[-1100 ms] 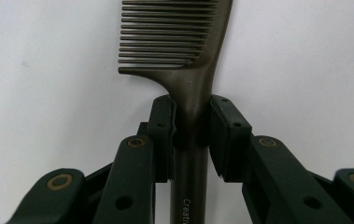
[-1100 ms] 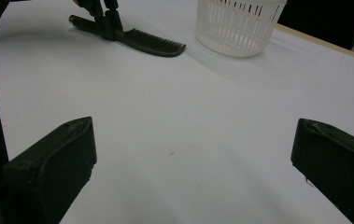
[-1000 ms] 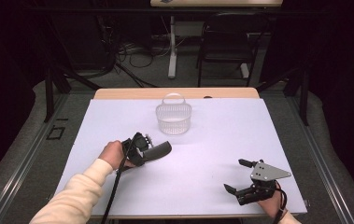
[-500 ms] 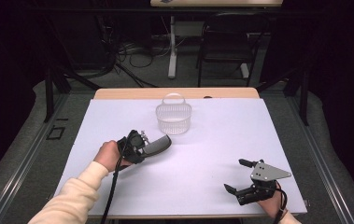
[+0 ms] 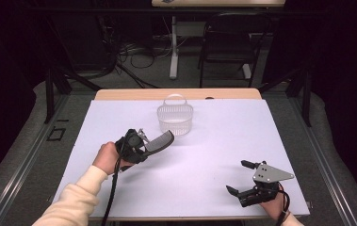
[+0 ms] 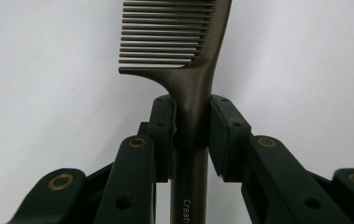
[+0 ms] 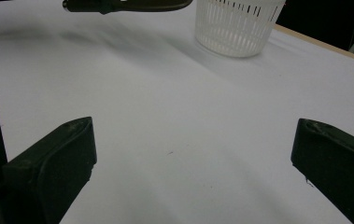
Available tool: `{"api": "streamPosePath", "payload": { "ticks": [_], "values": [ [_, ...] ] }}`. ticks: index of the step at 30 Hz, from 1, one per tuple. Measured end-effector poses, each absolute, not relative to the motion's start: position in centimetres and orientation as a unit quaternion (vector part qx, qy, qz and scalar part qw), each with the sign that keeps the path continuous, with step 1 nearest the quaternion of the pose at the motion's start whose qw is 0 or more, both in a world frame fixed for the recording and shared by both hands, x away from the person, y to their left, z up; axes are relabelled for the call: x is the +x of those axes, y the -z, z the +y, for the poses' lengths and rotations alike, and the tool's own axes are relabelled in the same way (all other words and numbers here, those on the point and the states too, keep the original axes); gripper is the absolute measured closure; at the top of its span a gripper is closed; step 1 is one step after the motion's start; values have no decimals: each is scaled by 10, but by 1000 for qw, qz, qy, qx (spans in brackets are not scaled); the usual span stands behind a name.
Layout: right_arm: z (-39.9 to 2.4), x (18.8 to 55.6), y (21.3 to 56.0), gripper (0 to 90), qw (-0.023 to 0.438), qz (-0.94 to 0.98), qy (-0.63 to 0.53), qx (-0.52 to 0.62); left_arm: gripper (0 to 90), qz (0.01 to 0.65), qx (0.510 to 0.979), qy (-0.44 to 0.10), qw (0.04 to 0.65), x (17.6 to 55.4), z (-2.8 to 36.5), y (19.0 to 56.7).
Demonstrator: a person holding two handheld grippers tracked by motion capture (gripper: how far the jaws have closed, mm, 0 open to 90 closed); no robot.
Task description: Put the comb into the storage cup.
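The white desk [image 5: 204, 155] carries a white slatted basket [image 5: 174, 119] near its far edge. Your left claw [image 6: 191, 123] pinches a dark comb [image 6: 184, 51] by its handle, held just short of the basket. Your right claw [image 5: 238, 177] rests spread wide at the near right.

Bright, even light from above on the white table [image 5: 214, 155], dark and dim all around it in the high view. Soft blurred shadows near the basket [image 7: 237, 25] in the right gripper view, its near jaws out of focus. Sharp on the comb [image 6: 179, 42] in the left gripper view, without glare.
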State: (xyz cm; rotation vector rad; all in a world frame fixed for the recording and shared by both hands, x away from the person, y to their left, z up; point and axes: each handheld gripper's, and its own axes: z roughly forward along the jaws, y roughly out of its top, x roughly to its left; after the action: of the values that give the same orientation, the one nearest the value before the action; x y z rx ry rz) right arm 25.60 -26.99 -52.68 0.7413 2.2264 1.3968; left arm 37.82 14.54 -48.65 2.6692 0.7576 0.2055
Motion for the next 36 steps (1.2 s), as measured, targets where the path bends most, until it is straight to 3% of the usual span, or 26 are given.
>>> {"api": "streamPosePath", "payload": {
  "ticks": [36],
  "values": [
    [-270, 256, 526, 0, 209, 798, -498, 268, 722, 340, 874, -124, 326, 364, 181, 490]
  ]
}}
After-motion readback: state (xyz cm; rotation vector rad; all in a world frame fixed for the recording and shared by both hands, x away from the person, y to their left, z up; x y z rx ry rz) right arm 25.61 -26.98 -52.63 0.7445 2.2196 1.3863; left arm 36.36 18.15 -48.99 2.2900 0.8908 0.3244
